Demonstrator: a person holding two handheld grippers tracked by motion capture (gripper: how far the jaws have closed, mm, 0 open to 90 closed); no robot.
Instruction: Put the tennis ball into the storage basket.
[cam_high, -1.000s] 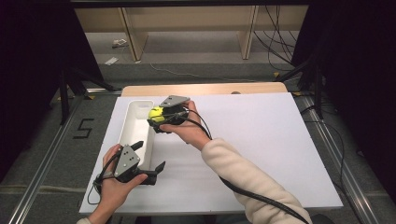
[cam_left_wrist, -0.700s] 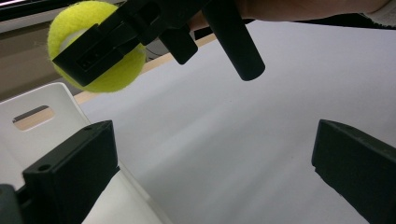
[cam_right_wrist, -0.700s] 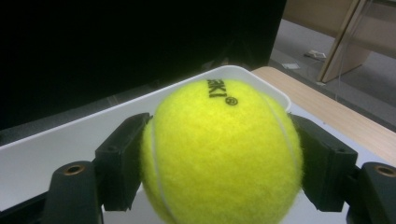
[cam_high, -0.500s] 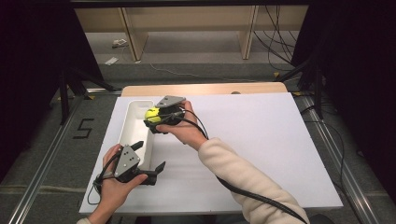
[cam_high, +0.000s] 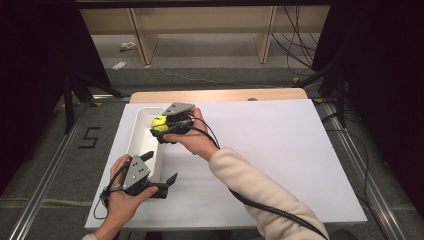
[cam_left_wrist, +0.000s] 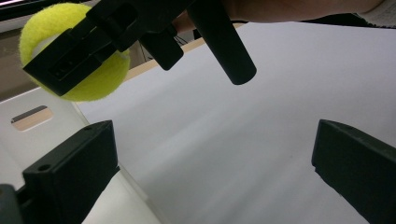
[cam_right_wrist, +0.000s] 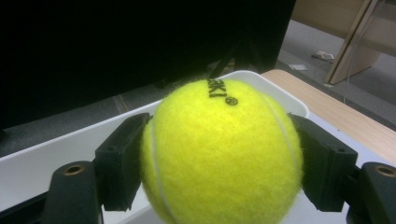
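Observation:
A yellow tennis ball (cam_high: 159, 121) (cam_right_wrist: 222, 151) (cam_left_wrist: 74, 51) is clamped between the black jaws of my right gripper (cam_high: 161, 126) (cam_right_wrist: 219, 163). That gripper hovers over the far half of a long white tray (cam_high: 139, 142) at the left of the white board. My left gripper (cam_high: 160, 172) (cam_left_wrist: 205, 172) sits nearer the front edge beside the tray's near end, its jaws wide open with nothing between them. In the left gripper view the held ball hangs at upper left, over the tray wall (cam_left_wrist: 42, 135).
A white board (cam_high: 280, 150) covers the table, with a strip of bare wood (cam_high: 220, 95) along its far edge. Black cables (cam_high: 280, 210) trail from both grippers. Dark frames and a metal rail (cam_high: 45, 190) flank the table.
My right gripper with the ball has shifted slightly left, further over the tray. The left gripper has stayed put.

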